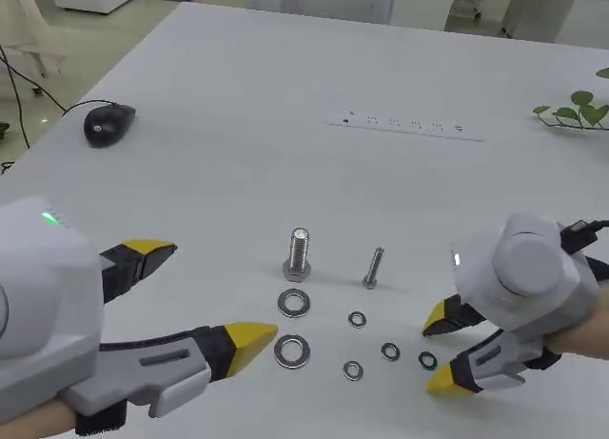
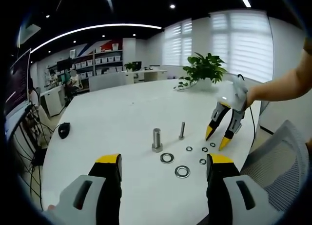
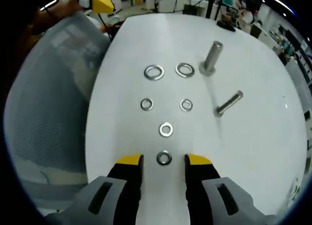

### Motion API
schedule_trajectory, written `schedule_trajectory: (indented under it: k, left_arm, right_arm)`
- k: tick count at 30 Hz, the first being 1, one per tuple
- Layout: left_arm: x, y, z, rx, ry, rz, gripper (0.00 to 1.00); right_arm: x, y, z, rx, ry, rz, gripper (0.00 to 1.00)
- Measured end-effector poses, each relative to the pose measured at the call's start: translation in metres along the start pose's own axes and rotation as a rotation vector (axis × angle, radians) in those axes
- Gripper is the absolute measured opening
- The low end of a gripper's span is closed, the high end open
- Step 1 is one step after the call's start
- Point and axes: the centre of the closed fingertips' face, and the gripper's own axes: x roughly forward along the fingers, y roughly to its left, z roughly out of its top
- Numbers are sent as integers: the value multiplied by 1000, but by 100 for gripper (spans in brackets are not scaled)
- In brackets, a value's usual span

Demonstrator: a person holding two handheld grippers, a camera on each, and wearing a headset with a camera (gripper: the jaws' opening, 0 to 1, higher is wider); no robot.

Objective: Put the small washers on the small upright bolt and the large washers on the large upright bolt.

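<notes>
Fingers (image 3: 129, 160) spread on left gripper (image 2: 165, 159) and right gripper (image 3: 164, 159), whose view shows a small washer (image 3: 164, 158) between.

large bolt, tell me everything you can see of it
The large silver metal bolt stands upright on its hexagonal head on the white table, threaded shank up, rounded top shining. No washer is on it. A large silver ring washer lies flat just before its base, seemingly apart. The thinner small silver bolt stands beside it, not touching.
</notes>
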Motion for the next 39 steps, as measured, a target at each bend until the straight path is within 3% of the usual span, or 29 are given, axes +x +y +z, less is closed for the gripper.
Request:
schedule_trajectory:
  k: [4,23,39]
  left_arm:
    - [1,0,-5,-19,2,0,70]
    - [2,4,-1,20,-18,10,70]
    - [2,4,-4,42,-6,11,70]
  right_arm:
    - [0,1,0,-10,11,10,32]
    - [1,2,0,-114,101,25,20]
    - [0,0,-3,-83,117,20,18]
